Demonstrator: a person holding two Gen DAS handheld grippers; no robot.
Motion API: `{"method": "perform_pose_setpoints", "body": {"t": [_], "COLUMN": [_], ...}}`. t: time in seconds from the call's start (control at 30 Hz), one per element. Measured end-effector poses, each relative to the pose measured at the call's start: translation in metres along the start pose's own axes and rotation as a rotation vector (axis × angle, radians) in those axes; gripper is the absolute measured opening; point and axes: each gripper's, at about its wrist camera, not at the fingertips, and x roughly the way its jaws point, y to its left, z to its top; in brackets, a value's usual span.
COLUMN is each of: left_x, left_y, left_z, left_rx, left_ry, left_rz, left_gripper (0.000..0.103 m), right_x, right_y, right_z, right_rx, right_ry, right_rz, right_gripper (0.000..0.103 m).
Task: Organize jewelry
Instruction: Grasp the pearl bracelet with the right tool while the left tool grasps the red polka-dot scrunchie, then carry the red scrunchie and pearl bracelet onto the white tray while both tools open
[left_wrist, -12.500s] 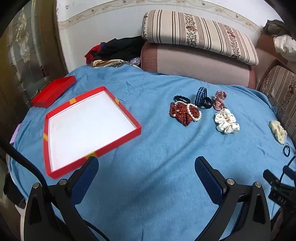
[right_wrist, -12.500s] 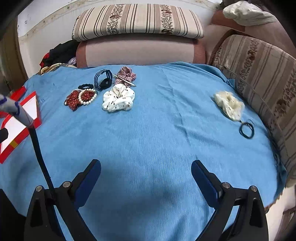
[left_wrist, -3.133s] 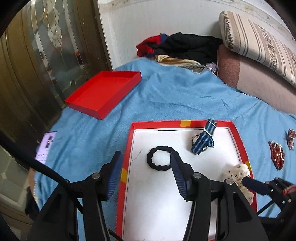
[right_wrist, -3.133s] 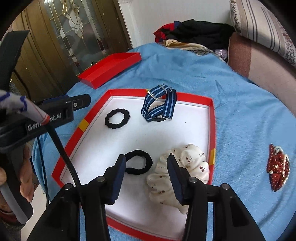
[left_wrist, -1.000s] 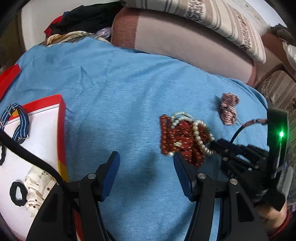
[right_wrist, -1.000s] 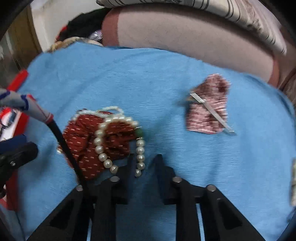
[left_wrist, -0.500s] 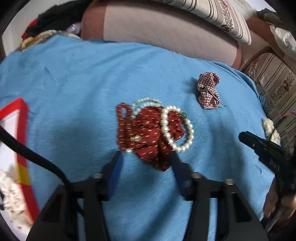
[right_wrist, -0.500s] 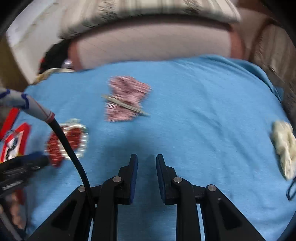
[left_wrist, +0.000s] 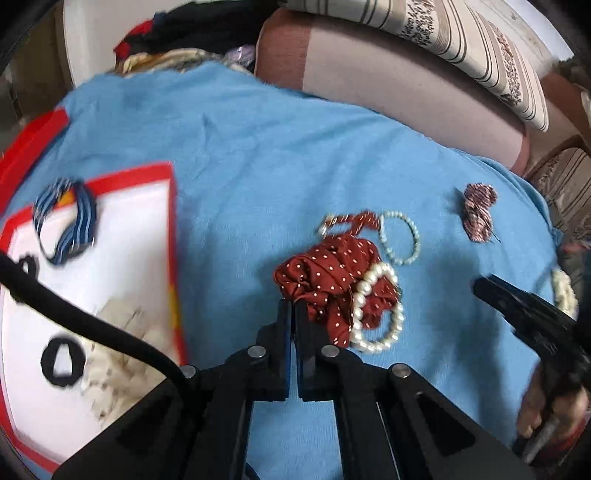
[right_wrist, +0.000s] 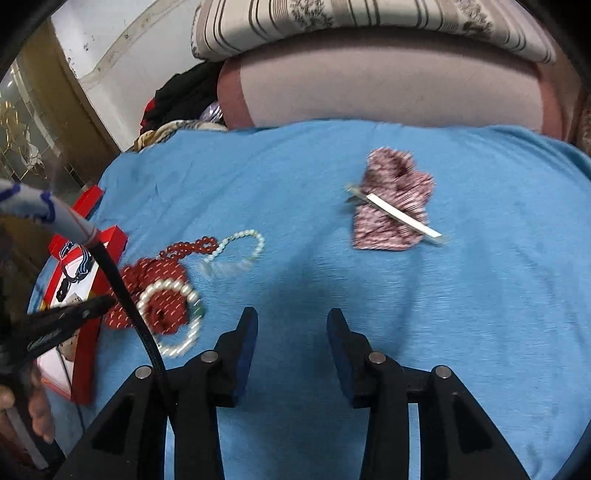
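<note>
My left gripper (left_wrist: 294, 308) is shut on the edge of a dark red dotted scrunchie (left_wrist: 327, 275), which has a large pearl bracelet (left_wrist: 376, 314) around it. A small pearl bracelet (left_wrist: 400, 236) and a red bead string (left_wrist: 354, 219) lie just beyond. The red-rimmed white tray (left_wrist: 173, 236) at left holds a blue striped strap (left_wrist: 70, 225), a black hair tie (left_wrist: 59, 360) and a cream scrunchie (left_wrist: 122, 332). My right gripper (right_wrist: 291, 325) is open and empty over blue cloth, short of a pink checked hair clip (right_wrist: 393, 201). The red scrunchie (right_wrist: 155, 295) lies to its left.
A blue cloth (right_wrist: 480, 295) covers the surface. A pink bolster (right_wrist: 388, 81) and striped cushion (right_wrist: 369, 18) lie at the back, with piled clothes (left_wrist: 192, 33) at back left. A cream scrunchie (left_wrist: 563, 291) lies at far right. The red lid (left_wrist: 29, 144) is beyond the tray.
My left gripper has shut on the red scrunchie's edge and pulled it toward the tray, away from the small bracelet and red beads. My right gripper has opened and swung toward the pink clip.
</note>
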Motion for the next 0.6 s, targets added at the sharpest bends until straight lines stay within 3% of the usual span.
{"method": "perform_pose_setpoints", "body": {"t": [0.13,0.2,0.4,0.53,0.6], "left_x": [-0.004,0.001,0.02,0.027,0.029], "left_y": [0.008,0.01,0.011,0.007,0.004], "left_z": [-0.011,-0.01,-0.001,0.005,0.008], "left_rx": [-0.009,-0.013,-0.093,-0.1,-0.093], "left_ry": [-0.005,-0.009,-0.012,-0.023,0.0], "left_rz": [-0.036,-0.037,-0.12,-0.122,-0.151], "left_gripper": [0.007,0.025,0.051,0.048,0.006], "right_x": [0.006,0.012,0.04,0.05,0.049], "right_y": [0.017,0.029,0.067,0.088,0.093], "right_z": [-0.003,-0.005,-0.02,-0.028,-0.033], "right_rx": [-0.011,-0.044,-0.13,-0.215,-0.261], "right_ry": [0.019,0.04,0.088,0.052,0.04], "right_rz": [0.106,0.15,0.151,0.069,0.015], "right_gripper": [0.043,0.044,0.044,0.044,0.031]}}
